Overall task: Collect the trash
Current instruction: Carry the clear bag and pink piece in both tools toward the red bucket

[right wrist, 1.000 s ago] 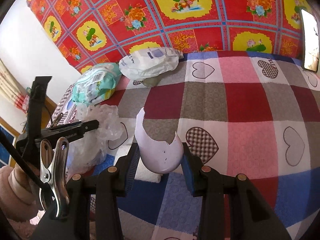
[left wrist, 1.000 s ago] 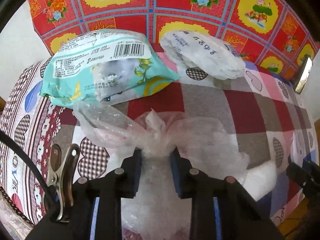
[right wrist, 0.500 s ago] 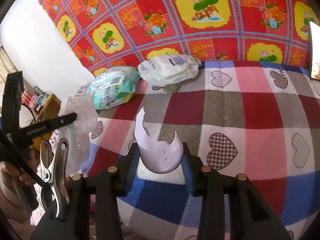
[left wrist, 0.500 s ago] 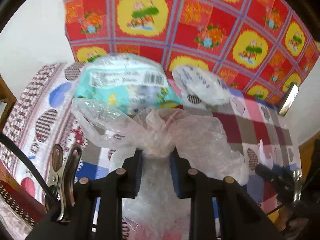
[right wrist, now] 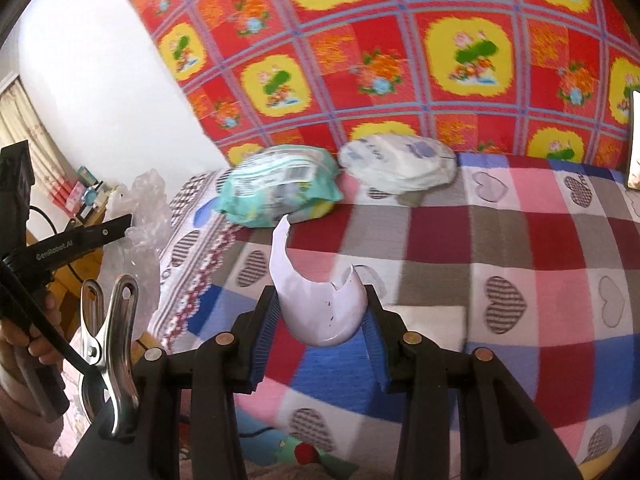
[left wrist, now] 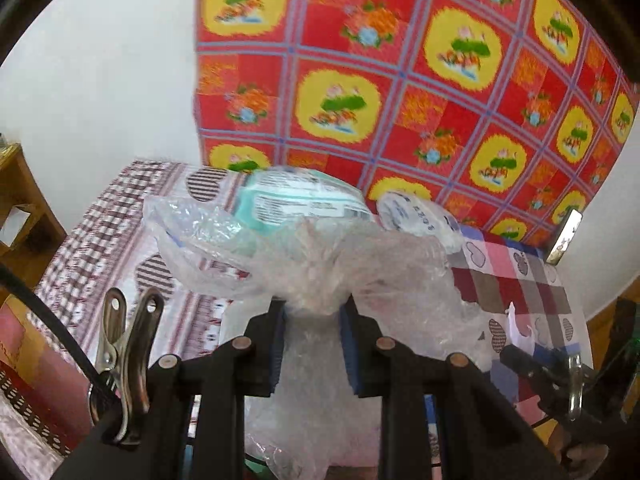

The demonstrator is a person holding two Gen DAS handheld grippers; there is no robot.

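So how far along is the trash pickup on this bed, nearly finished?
Partway, I'd say. In hand: the left gripper is clamped on a crumpled clear plastic bag, and the right gripper pinches a torn white paper scrap, both off the checkered bedspread. Left: a teal wipes pack and a white packet lie there, if they count as trash. No bin shows.

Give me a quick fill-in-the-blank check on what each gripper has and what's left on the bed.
1. The left gripper is shut on a crumpled clear plastic ____.
2. The right gripper holds a torn white ____ scrap.
3. The teal pack and white pack lie on the ____ beside each other.
4. Behind the bed hangs a red and ____ flowered cloth.

Missing words: bag; paper; bed; yellow
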